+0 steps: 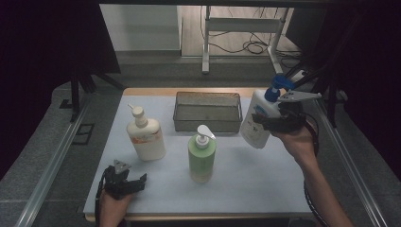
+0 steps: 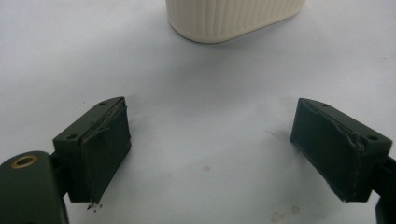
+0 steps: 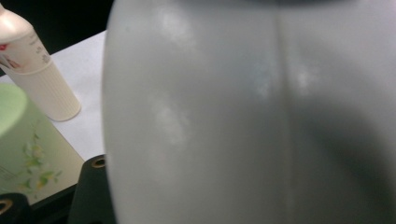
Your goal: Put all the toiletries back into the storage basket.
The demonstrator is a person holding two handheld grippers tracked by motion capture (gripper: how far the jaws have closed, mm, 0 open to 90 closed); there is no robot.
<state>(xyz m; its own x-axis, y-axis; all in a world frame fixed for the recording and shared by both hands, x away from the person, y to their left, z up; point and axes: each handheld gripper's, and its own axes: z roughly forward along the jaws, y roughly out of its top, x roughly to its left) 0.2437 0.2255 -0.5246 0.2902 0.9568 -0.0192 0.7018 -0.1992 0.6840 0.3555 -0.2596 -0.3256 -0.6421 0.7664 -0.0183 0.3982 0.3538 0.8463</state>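
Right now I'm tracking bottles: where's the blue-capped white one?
High view, right side: the white bottle is held off the table in the right gripper, beside the wire basket.

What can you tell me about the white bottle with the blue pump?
The white bottle looks like smooth plastic, with a blue pump head on top and dark print on its front. The right claw grips its body and holds it tilted, clear of the table, to the right of the wire basket. In the right gripper view its pale side shows a faint seam.
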